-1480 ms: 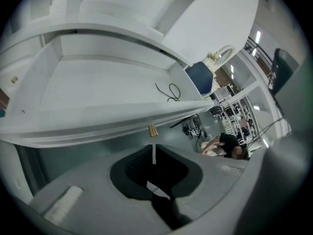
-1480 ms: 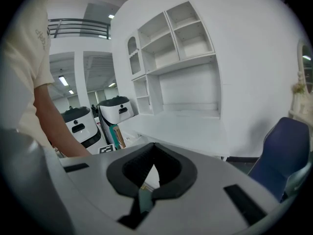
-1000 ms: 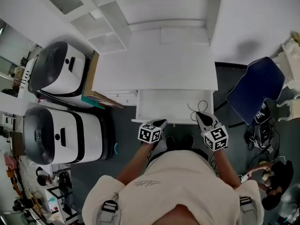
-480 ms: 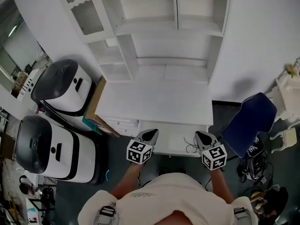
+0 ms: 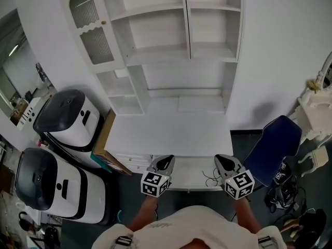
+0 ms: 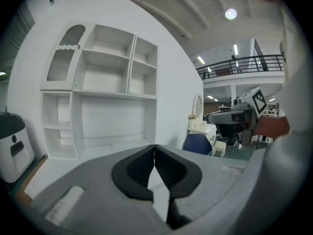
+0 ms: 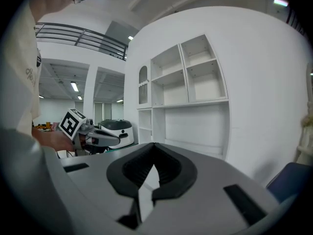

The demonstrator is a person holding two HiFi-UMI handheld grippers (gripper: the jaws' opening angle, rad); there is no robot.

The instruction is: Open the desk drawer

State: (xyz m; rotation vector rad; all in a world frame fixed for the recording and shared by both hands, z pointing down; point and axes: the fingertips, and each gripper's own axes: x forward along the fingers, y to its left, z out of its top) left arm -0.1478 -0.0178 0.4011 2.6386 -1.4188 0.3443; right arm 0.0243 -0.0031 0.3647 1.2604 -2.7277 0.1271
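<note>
**Head view: drawer looks already out, both claws closed and empty**

Head view puts the desk drawer (image 5: 191,171) at lower centre of the frame. It juts out below the front edge of the white desk (image 5: 171,131), apparently already pulled out, with a thin black cable (image 5: 210,178) lying at its right end. The left gripper (image 5: 166,162) hangs over its left end and the right gripper (image 5: 223,163) over its right. Whether either touches the drawer I cannot tell.

Each gripper view shows its jaw tips pressed together with nothing between them.

The drawer is probably a stiff painted panel box, light and nearly empty, sliding on runners. The smooth front is likely slippery. No handle shows, so the front lip, near its middle, seems the best hold. A straight, even pull should keep it from jamming.

A blue chair (image 5: 270,149) stands at lower right.
</note>
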